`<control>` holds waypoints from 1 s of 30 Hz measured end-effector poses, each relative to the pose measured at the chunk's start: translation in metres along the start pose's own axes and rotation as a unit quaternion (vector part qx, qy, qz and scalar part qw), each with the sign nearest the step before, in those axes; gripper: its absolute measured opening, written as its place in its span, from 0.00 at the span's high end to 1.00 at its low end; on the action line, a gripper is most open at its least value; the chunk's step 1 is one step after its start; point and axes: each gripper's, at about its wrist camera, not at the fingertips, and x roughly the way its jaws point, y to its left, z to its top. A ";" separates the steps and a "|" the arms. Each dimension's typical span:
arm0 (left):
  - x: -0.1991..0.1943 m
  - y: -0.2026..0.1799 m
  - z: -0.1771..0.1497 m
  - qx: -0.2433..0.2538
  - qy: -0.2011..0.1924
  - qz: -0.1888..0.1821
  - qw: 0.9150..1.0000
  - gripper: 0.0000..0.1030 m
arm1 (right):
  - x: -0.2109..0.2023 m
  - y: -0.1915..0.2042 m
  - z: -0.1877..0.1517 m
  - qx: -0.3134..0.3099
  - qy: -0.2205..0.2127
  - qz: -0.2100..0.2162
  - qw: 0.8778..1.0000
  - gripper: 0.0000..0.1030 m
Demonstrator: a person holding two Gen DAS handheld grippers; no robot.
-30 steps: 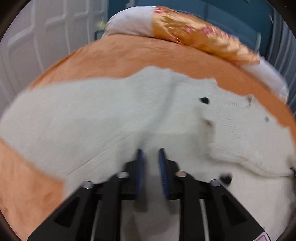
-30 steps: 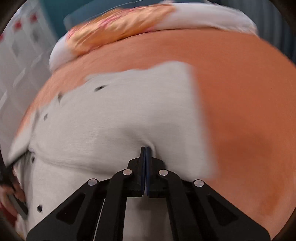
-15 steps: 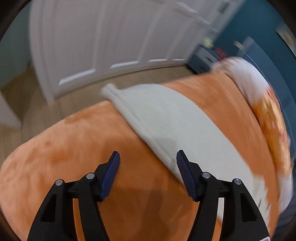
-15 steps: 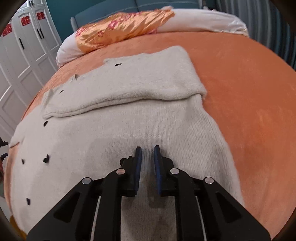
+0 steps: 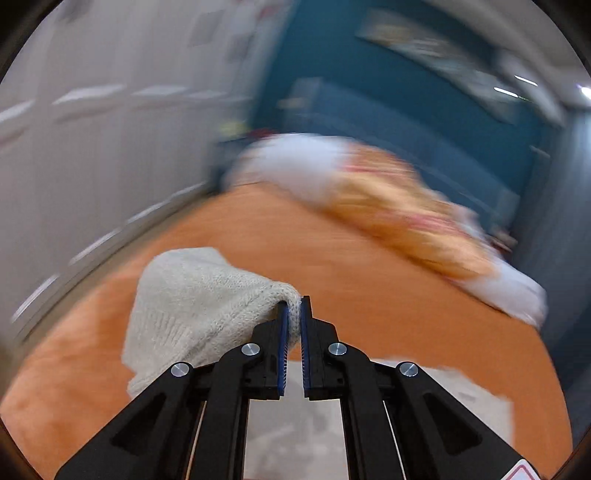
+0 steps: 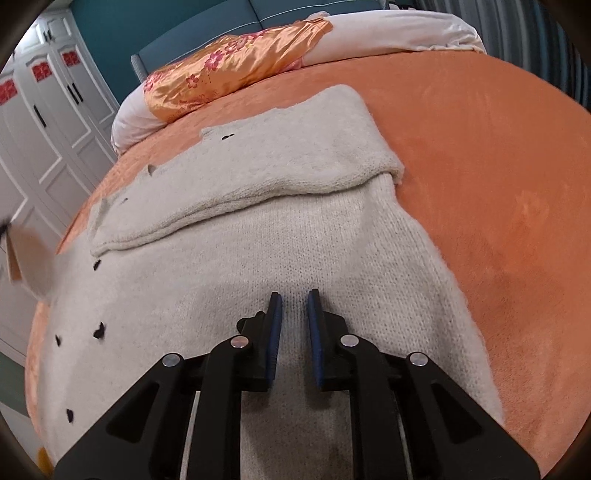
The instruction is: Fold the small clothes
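A cream knit sweater (image 6: 280, 221) with small black dots lies on the orange bed cover (image 6: 498, 166); one sleeve is folded across its upper part. My right gripper (image 6: 294, 299) is open a little, empty, low over the sweater's body. My left gripper (image 5: 292, 308) is shut on a sleeve end of the sweater (image 5: 199, 295) and holds it lifted above the bed; the view is motion-blurred. More cream knit (image 5: 436, 391) shows below the left gripper.
An orange floral pillow (image 6: 236, 70) and a white pillow (image 6: 399, 33) lie at the head of the bed against a teal headboard (image 6: 207, 33). White wardrobe doors (image 6: 55, 110) stand to the left. The bed edge drops off at left.
My left gripper, open over the sleeve edge half a second ago, has shut on the sleeve and swung up and round with it. My right gripper has opened slightly wider and stays put.
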 end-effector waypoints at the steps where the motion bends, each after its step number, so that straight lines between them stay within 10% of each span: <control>1: 0.000 -0.028 -0.007 0.011 0.006 -0.027 1.000 0.97 | 0.000 -0.001 0.000 0.003 0.000 0.003 1.000 0.87; 4: 0.019 -0.123 -0.059 0.043 0.065 -0.094 0.992 0.87 | 0.000 -0.004 0.000 0.011 0.001 0.013 1.000 0.87; 8: 0.049 -0.179 -0.161 0.061 0.148 -0.072 0.985 0.55 | -0.002 -0.006 0.004 0.022 0.008 0.021 1.000 0.86; 15: 0.025 -0.083 -0.188 -0.063 0.157 -0.037 0.985 0.41 | -0.020 0.033 0.044 -0.019 -0.017 0.052 0.998 0.52; 20: 0.033 0.006 -0.170 -0.156 0.177 0.012 0.972 0.41 | 0.032 0.064 0.097 0.035 0.029 0.102 0.994 0.43; 25: 0.039 0.055 -0.162 -0.240 0.188 0.013 0.952 0.41 | 0.094 0.075 0.123 0.087 0.069 0.061 0.992 0.43; 28: 0.047 0.063 -0.162 -0.268 0.195 0.004 0.943 0.48 | 0.110 0.082 0.131 0.094 0.087 0.062 0.990 0.90; 30: 0.049 0.059 -0.158 -0.240 0.195 0.013 0.951 0.94 | 0.088 0.098 0.141 0.077 0.049 0.090 0.992 0.93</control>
